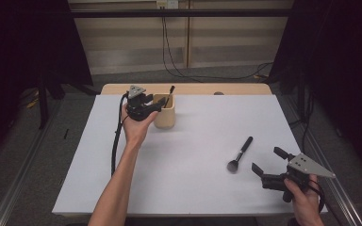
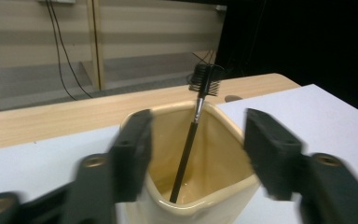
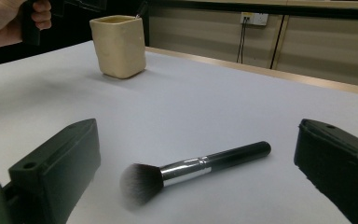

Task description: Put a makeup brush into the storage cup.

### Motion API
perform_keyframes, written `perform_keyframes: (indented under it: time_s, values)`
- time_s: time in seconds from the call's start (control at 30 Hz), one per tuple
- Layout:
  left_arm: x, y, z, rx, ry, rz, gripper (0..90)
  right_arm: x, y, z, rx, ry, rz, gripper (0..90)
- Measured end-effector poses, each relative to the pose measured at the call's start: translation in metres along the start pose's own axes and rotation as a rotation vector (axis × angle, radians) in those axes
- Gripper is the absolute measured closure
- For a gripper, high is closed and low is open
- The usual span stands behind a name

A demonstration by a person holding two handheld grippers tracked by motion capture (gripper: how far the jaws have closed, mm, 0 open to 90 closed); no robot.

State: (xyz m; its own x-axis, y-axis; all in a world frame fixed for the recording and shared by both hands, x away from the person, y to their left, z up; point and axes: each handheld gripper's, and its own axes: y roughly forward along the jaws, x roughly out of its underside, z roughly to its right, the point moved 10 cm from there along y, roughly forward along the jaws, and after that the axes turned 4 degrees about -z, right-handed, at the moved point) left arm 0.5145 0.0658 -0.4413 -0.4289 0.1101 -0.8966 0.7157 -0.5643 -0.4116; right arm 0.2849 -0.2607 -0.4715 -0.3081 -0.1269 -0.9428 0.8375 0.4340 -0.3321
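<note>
Right gripper (image 1: 264, 162) sits near the bench's (image 1: 188, 188) near right corner, jaws spread wide, nothing between the pads. Just beyond it the powder brush (image 1: 240, 154) lies flat on the white sheet, right of centre. Long axis runs diagonal: bristle head toward the near edge, black handle pointing to the far right corner. In the right gripper view the powder brush (image 3: 193, 168) lies crosswise ahead of the jaws, fluffy head left, silver ferrule mid, handle right, touching neither jaw. Open sheet all round it.

Further back, left of centre near the far edge, stands the cream cup (image 1: 164, 111), upright, squarish mouth. Inside it a thin comb brush (image 2: 186, 149) stands on end, foot at the cup's floor, shaft leaning on the far rim, comb head (image 2: 205, 79) above the rim, pointing up and away.

Left gripper (image 1: 156, 106) is at the cup's left side, up at rim level. Its jaws are apart, straddling the cup (image 2: 200, 186) mouth, and the comb brush shaft stands free between them, pads clear of it. Cable (image 1: 117, 141) trails down along the forearm.

Bare wood strip of bench (image 1: 188, 89) shows past the sheet's far edge.
</note>
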Motion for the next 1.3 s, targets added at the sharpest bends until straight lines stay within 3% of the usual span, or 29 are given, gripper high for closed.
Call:
perform_keyframes:
  time_s: [0.1,0.27,0.33,0.43,0.53,0.6,0.73,0.83,0.9,1.0,1.07,1.13,1.23,1.3]
  values:
    - [0.001,-0.002,0.001,-0.011,0.004,-0.007,21.7,0.0,0.0,0.0,-0.002,0.003,-0.002,0.0]
    - [0.0,-0.009,0.003,0.008,-0.017,0.011,11.6,0.0,0.0,0.0,-0.001,0.005,-0.001,0.0]
    - [0.0,-0.011,0.001,0.006,-0.024,0.007,3.3,0.0,0.0,0.0,-0.001,0.006,0.0,0.0]
    - [-0.001,-0.017,0.003,0.021,0.001,0.022,3.0,0.0,0.0,0.0,0.001,0.003,-0.001,0.0]
    - [-0.005,-0.026,-0.001,-0.037,0.02,0.073,1.3,-0.001,0.0,-0.001,-0.005,-0.001,0.0,0.0]
    - [-0.004,-0.03,-0.004,-0.058,0.019,0.06,1.2,-0.001,0.0,-0.001,-0.003,-0.001,0.0,0.0]
    - [-0.002,-0.036,-0.005,-0.041,0.0,0.052,1.2,-0.001,0.0,0.0,-0.001,0.002,0.0,0.0]
    - [0.0,-0.041,-0.01,-0.079,0.028,0.037,1.7,-0.001,0.001,0.0,-0.002,0.004,0.002,0.0]
    - [-0.002,-0.046,-0.015,-0.119,0.038,0.06,2.6,0.0,0.002,0.0,-0.003,-0.003,-0.003,0.0]
    - [-0.004,-0.053,-0.017,-0.128,0.032,0.078,2.9,-0.001,0.001,0.0,-0.001,0.005,0.002,0.0]
    - [-0.008,-0.059,-0.019,-0.151,0.053,0.129,3.4,-0.001,0.001,0.0,-0.001,0.005,0.001,0.0]
    - [-0.006,-0.064,-0.02,-0.149,0.064,0.122,3.6,-0.001,0.001,0.0,0.002,0.006,0.001,0.0]
    - [-0.003,-0.071,-0.018,-0.115,0.046,0.134,3.8,0.0,0.001,0.0,0.002,0.0,-0.003,0.0]
    - [0.0,-0.077,-0.018,-0.114,0.061,0.132,3.6,-0.001,0.001,0.0,0.001,0.006,0.001,0.0]
